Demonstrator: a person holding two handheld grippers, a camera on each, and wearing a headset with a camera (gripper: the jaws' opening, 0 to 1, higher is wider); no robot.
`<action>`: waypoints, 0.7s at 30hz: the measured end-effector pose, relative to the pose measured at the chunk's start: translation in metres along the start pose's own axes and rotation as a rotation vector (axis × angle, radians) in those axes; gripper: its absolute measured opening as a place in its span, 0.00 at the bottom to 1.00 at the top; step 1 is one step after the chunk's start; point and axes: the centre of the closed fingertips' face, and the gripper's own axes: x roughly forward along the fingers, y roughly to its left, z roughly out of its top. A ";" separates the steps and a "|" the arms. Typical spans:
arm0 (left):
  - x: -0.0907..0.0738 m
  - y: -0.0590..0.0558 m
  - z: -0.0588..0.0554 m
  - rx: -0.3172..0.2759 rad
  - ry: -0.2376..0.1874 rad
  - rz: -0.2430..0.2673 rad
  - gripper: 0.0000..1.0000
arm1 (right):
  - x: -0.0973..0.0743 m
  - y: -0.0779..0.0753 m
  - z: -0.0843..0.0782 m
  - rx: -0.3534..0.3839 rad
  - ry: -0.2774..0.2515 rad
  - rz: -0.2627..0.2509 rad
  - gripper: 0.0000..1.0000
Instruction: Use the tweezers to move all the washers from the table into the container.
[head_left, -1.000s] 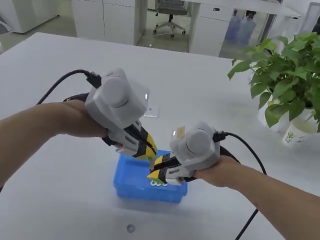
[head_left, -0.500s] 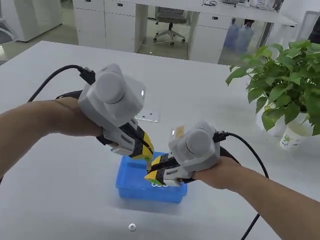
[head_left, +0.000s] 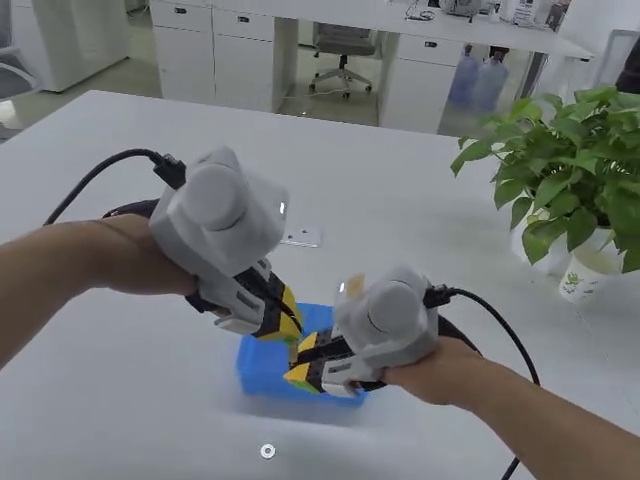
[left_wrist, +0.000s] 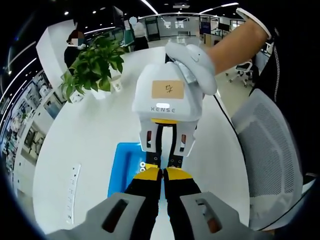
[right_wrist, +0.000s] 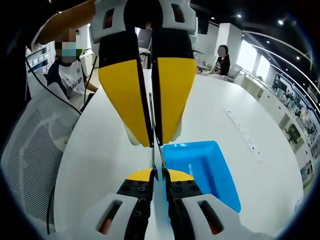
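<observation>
A blue container (head_left: 262, 365) sits on the white table (head_left: 420, 220), with both grippers tip to tip above it. My left gripper (head_left: 285, 322) comes in from the left and my right gripper (head_left: 300, 368) from the right. In the right gripper view, thin metal tweezers (right_wrist: 151, 130) run between the left gripper's yellow fingers (right_wrist: 125, 95) down into my right gripper (right_wrist: 159, 176), beside the container (right_wrist: 200, 165). Both grippers look shut on the tweezers. In the left gripper view my left gripper (left_wrist: 162, 174) meets the right gripper (left_wrist: 162, 162) nose to nose. One washer (head_left: 267, 451) lies on the table in front of the container.
A potted plant (head_left: 570, 170) stands at the table's right side. A flat white socket plate (head_left: 300, 236) lies behind the grippers. Cables trail from both grippers. A mesh chair (left_wrist: 270, 150) stands beside the table.
Both grippers have sunk a little lower over the container and stay tip to tip, now covering more of it. The head view has shifted slightly.
</observation>
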 end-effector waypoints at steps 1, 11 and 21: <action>0.000 -0.003 -0.002 -0.002 0.002 -0.001 0.06 | 0.001 0.002 0.000 0.000 0.001 0.003 0.12; 0.006 -0.022 -0.013 -0.015 0.005 -0.018 0.06 | 0.011 0.025 -0.008 -0.007 0.010 0.034 0.12; 0.013 -0.035 -0.025 -0.013 0.017 -0.034 0.06 | 0.022 0.040 -0.015 0.005 0.007 0.049 0.12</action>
